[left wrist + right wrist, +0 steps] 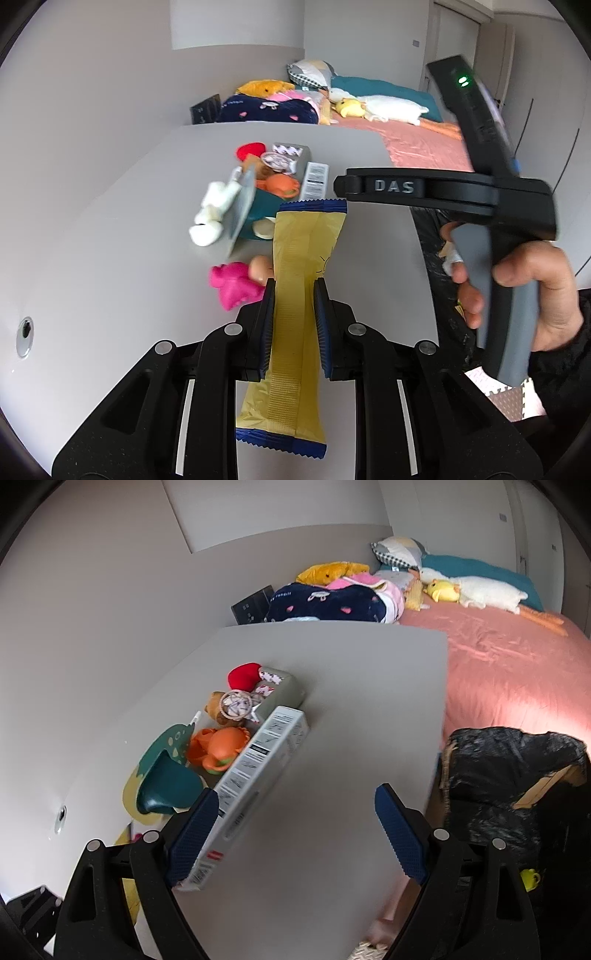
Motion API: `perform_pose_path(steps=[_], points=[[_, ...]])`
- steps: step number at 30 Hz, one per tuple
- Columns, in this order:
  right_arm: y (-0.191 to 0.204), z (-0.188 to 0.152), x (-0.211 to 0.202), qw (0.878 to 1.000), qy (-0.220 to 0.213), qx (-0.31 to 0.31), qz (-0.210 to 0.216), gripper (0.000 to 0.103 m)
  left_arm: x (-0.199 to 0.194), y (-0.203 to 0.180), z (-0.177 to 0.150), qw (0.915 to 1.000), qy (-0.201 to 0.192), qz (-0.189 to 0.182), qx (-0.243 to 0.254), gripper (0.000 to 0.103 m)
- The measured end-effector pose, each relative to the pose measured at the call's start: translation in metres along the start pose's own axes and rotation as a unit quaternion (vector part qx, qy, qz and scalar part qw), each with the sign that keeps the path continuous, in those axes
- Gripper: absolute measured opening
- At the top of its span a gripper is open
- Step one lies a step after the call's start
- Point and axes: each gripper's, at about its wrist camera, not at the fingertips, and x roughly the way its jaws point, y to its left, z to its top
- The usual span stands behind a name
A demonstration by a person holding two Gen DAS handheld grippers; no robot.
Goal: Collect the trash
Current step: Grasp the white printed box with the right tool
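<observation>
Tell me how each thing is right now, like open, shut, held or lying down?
Left tongs: shut on the yellow wrapper.
Yellow wrapper: held up off the table, looks flat.
Right tongs: open, holding nothing.
White box: lying flat on the table.
Black trash bag: open at the top, lining a cardboard box beside the table.
Teal dinosaur toy: lying on the table.
</observation>
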Motion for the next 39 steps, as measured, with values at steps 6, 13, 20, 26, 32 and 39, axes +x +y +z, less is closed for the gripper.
perform_pose_path(steps=[6,13,20,26,32,39], points=[[0.012,0.007,0.017,1.0,0.01,0.016,-0.006,0.086,-0.012,0.015,-0.002,0.9997,-0.01,0.014,-0.016,0.02],[0.022,0.007,0.04,0.999,0.035,0.029,-0.015,0.07,-0.026,0.042,-0.002,0.998,-0.024,0.029,-0.05,0.02],[0.034,0.005,0.043,0.998,0.043,0.026,-0.023,0.07,-0.034,0.055,-0.002,0.9968,-0.029,0.041,-0.061,0.02],[0.047,-0.003,0.05,0.998,0.05,0.001,-0.034,0.055,-0.037,0.058,-0.003,0.9972,-0.03,0.036,-0.058,0.02],[0.054,-0.007,0.048,0.998,0.055,-0.009,-0.033,0.047,-0.04,0.062,0.001,0.9966,-0.035,0.038,-0.064,0.02],[0.059,-0.013,0.044,0.998,0.053,-0.018,-0.03,0.04,-0.055,0.063,-0.003,0.9954,-0.045,0.044,-0.073,0.02]])
